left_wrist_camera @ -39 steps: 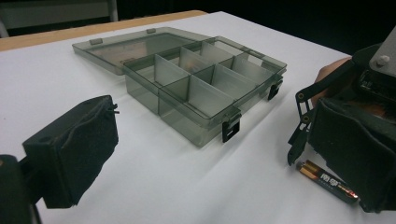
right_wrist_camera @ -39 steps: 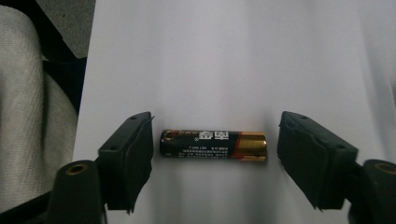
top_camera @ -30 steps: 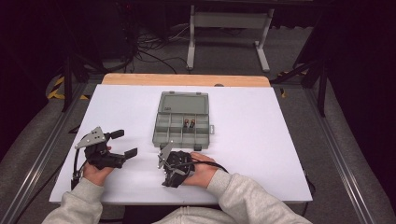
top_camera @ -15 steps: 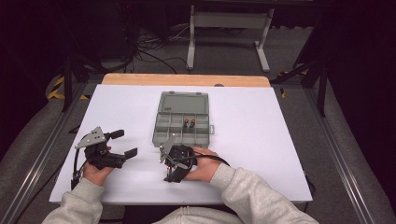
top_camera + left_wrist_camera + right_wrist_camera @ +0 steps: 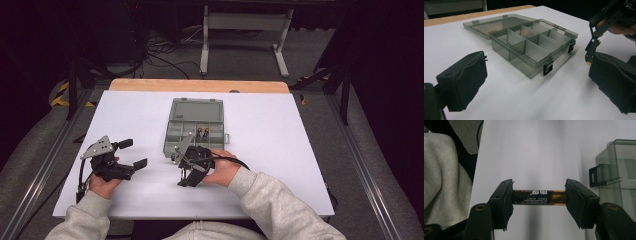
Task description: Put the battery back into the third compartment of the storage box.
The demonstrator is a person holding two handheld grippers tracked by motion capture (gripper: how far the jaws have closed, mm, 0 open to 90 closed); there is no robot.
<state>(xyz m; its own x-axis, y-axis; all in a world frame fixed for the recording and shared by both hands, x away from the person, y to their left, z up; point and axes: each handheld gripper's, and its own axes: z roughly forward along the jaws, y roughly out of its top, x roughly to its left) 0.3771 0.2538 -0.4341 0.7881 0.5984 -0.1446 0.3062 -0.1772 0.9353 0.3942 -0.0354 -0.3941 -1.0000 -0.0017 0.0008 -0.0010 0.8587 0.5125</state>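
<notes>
Lengthwise, cylindrical black-and-gold battery (image 5: 538,197) clamped end-to-end between right hand-held gripper (image 5: 539,198) padded jaws; left hand-held gripper (image 5: 534,82) agape, empty.

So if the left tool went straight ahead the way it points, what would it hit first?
Probably the near front wall of the open compartment box, by its black latch; bare table lies before it, though depth is unclear.
</notes>
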